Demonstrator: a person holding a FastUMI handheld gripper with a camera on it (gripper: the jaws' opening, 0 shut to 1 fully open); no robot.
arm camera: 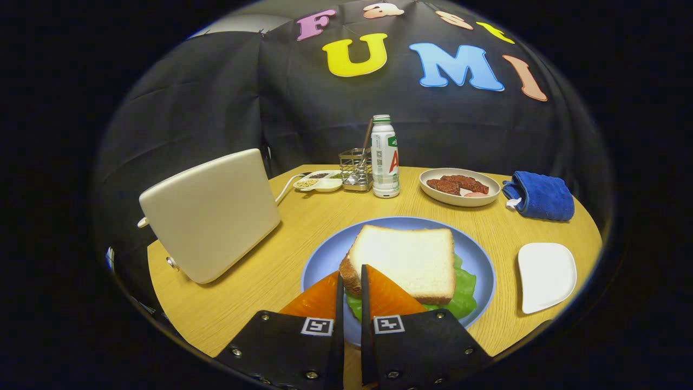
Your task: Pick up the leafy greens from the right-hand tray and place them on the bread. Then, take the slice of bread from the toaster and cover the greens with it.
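Note:
A white bread slice (403, 260) lies flat on top of the leafy greens (465, 287), which stick out from under its right and near edges on the blue plate (325, 254). My gripper (351, 272) is at the slice's near left corner. Its two fingers stand close together with the crust of that corner pinched between their tips. Whatever lies beneath the greens is hidden. The cream toaster (211, 214) stands to the left of the plate, its slots out of sight. The white tray (546, 275) to the right of the plate holds nothing.
Beyond the plate stand a drink bottle (385, 157), a metal holder (355, 169) and a small condiment dish (319, 181). A bowl with meat (459, 187) and a blue cloth (538, 195) sit at the back right of the round wooden table (260, 281).

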